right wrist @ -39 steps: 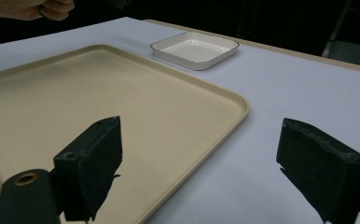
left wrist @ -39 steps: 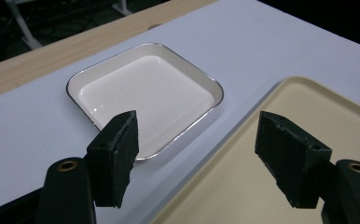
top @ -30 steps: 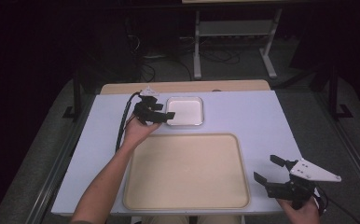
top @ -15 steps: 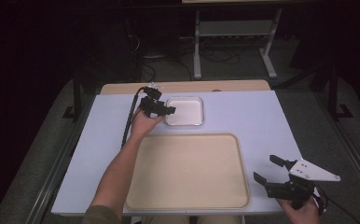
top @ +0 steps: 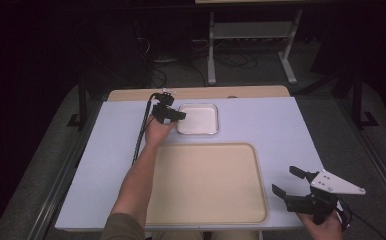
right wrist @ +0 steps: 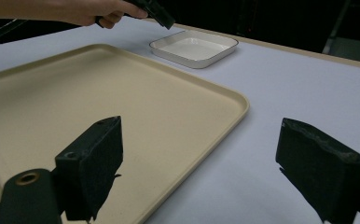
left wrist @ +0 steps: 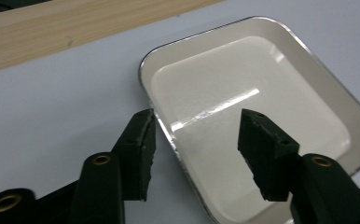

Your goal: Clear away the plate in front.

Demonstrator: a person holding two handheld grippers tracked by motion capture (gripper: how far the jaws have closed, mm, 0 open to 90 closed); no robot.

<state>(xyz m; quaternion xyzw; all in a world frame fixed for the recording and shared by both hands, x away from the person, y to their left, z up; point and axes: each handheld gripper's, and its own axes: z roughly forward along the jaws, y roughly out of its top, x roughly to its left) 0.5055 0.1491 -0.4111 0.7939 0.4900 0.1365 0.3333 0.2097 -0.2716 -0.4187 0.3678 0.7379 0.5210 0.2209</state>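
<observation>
At the counter's far edge, the left hand-held gripper (left wrist: 194, 140) has advanced to the dish (left wrist: 262, 93), jaws wide astride its near-left rim; a grasp looks imminent. Right hand-held gripper (top: 296, 186) unchanged, wide and empty, near right corner beside the tray (top: 206, 185).

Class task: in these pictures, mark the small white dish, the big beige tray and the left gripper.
small white dish (left wrist: 243, 88): left gripper view, its glossy floor.
big beige tray (top: 201, 185): high view, bare middle.
left gripper (left wrist: 194, 130): left gripper view, midway between its open fingertips.

Lab-like test bench, white-topped table (top: 261, 125), dark surroundings, metal stand (top: 251, 40), floor cables (top: 231, 62)
</observation>
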